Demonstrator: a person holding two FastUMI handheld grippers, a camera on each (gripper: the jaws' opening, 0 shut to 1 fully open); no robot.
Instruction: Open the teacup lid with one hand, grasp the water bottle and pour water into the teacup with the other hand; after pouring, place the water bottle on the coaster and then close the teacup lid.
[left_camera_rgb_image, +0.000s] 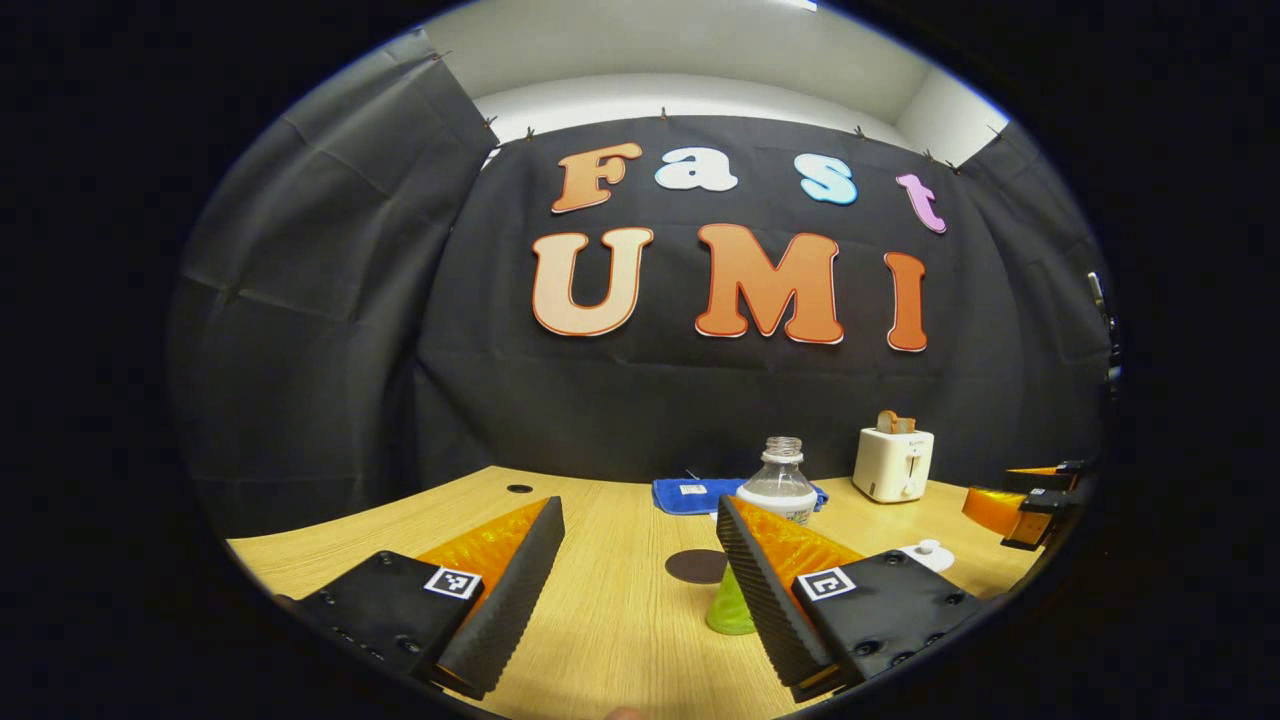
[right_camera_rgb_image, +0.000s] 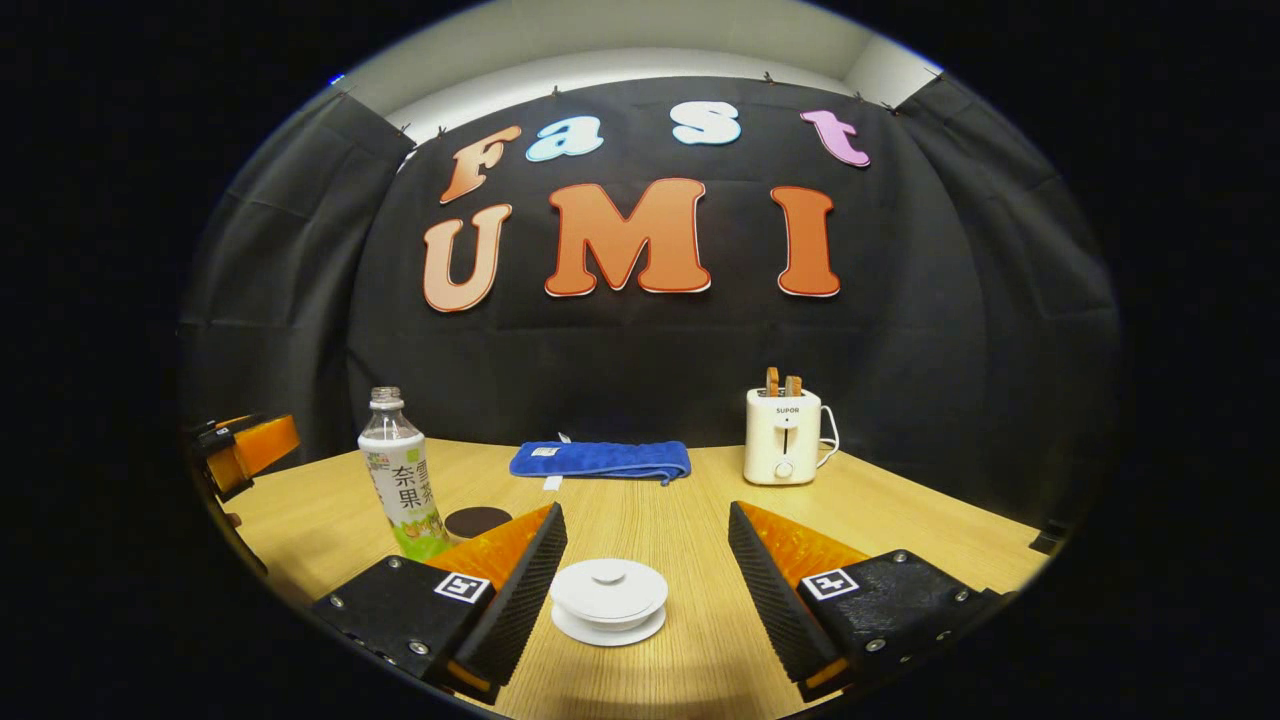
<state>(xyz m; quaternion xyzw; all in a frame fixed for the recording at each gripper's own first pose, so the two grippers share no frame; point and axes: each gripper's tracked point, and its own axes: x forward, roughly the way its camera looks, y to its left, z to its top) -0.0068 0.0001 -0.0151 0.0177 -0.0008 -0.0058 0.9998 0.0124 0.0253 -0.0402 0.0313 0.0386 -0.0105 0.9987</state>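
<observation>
In the right gripper view a white lidded teacup (right_camera_rgb_image: 609, 598) on its saucer sits on the table between the tips of my open right gripper (right_camera_rgb_image: 648, 545), untouched. Left of it stands the uncapped water bottle (right_camera_rgb_image: 400, 478) with a green base, and a dark round coaster (right_camera_rgb_image: 477, 521) lies just behind my left finger. In the left gripper view my left gripper (left_camera_rgb_image: 640, 540) is open and empty; the water bottle (left_camera_rgb_image: 779, 484) stands partly behind its right finger, the coaster (left_camera_rgb_image: 697, 566) lies between the fingers, and the teacup (left_camera_rgb_image: 928, 553) is to the right.
A folded blue towel (right_camera_rgb_image: 600, 460) lies at the back of the wooden table (right_camera_rgb_image: 660, 680). A white toaster (right_camera_rgb_image: 783, 435) with toast stands at the back right. The other gripper (left_camera_rgb_image: 1030, 500) shows at the right edge of the left gripper view.
</observation>
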